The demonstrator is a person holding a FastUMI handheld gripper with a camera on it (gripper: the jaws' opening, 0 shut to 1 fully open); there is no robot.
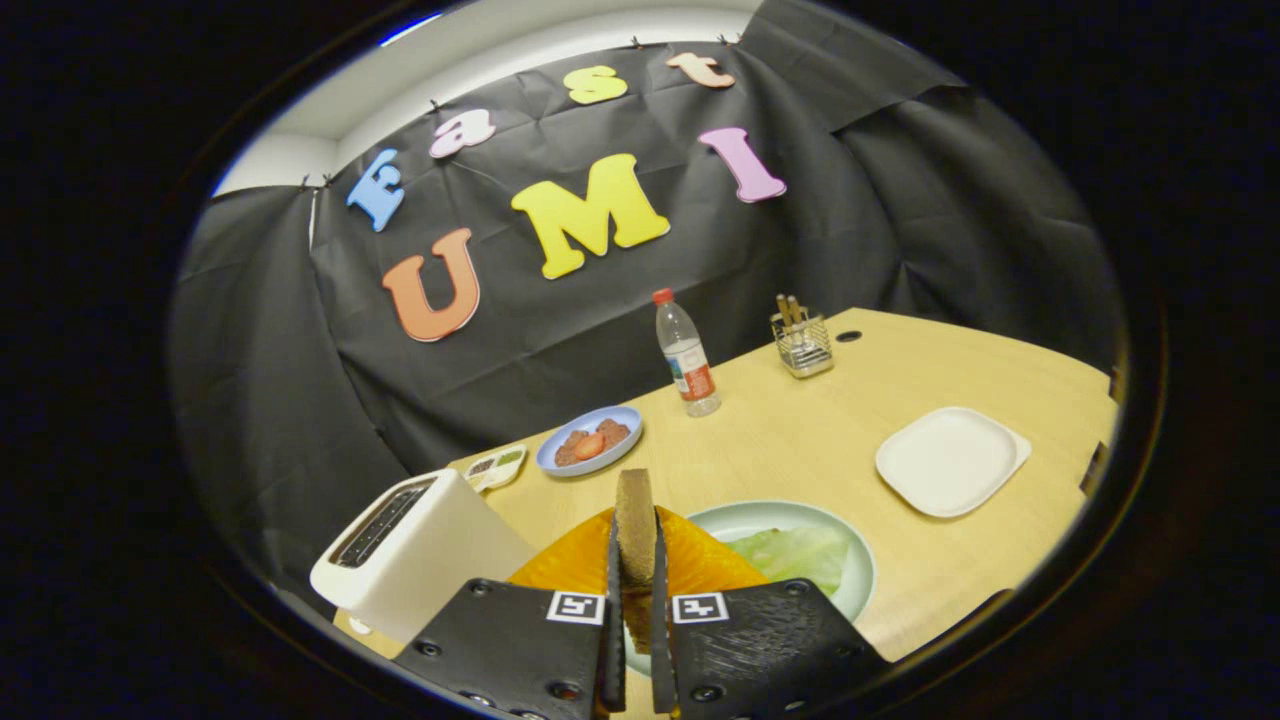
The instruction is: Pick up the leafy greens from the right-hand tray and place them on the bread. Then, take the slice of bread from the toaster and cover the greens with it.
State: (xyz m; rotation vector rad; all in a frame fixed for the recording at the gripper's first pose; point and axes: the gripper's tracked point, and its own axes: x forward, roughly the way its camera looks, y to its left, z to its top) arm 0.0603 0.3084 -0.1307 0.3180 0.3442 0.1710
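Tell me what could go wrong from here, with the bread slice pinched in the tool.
1. The tool pinches the bread slice on edge by its lower part; it may tip or slip when turned flat.
2. Greens lie on the green plate just beyond, beside an orange plate; the slice hides the drop spot, so it may land off-centre.
3. The toaster is close alongside; a swing could knock it.
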